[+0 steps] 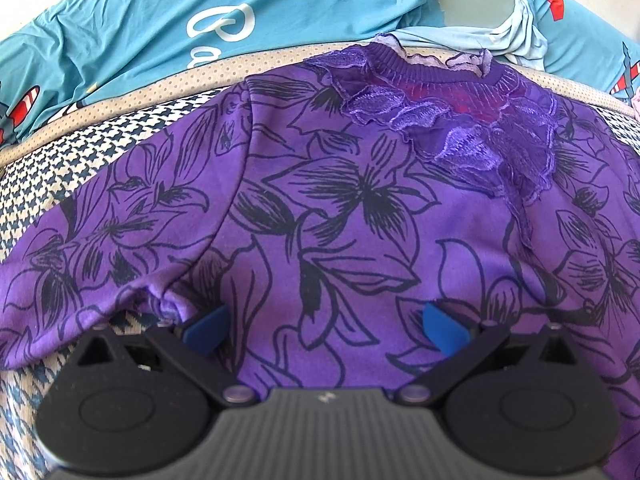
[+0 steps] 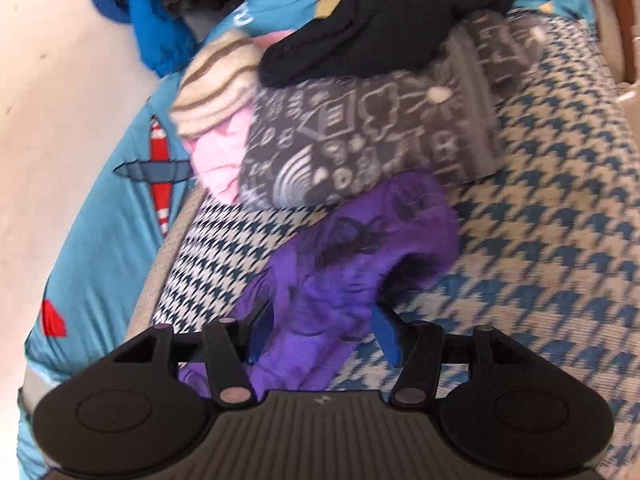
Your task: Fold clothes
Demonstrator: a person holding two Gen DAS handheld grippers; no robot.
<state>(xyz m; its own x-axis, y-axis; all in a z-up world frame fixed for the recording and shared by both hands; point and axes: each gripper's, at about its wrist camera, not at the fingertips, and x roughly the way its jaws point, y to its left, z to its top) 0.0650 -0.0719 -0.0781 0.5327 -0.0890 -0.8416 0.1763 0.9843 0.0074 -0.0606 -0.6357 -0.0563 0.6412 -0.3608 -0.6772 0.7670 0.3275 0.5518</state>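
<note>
A purple shirt (image 1: 340, 216) with black flower outlines lies face up on the houndstooth surface (image 1: 36, 184). Its lace-trimmed collar (image 1: 436, 80) is at the far side and one sleeve (image 1: 100, 240) stretches left. My left gripper (image 1: 325, 328) hovers open over the shirt's body, its blue pads (image 1: 206, 330) wide apart with nothing pinched. In the right wrist view, the other purple sleeve (image 2: 352, 248) lies bunched on the houndstooth cover (image 2: 540, 220). My right gripper (image 2: 322, 330) straddles its near end, jaws half spread, and the cloth sits loose between the pads (image 2: 386, 332).
A teal blanket (image 1: 160, 32) printed with red planes borders the far side. A heap of clothes sits beyond the right sleeve: a grey patterned garment (image 2: 360, 136), a black one (image 2: 384, 12), a pink piece (image 2: 216, 160), a blue jacket (image 2: 156, 28).
</note>
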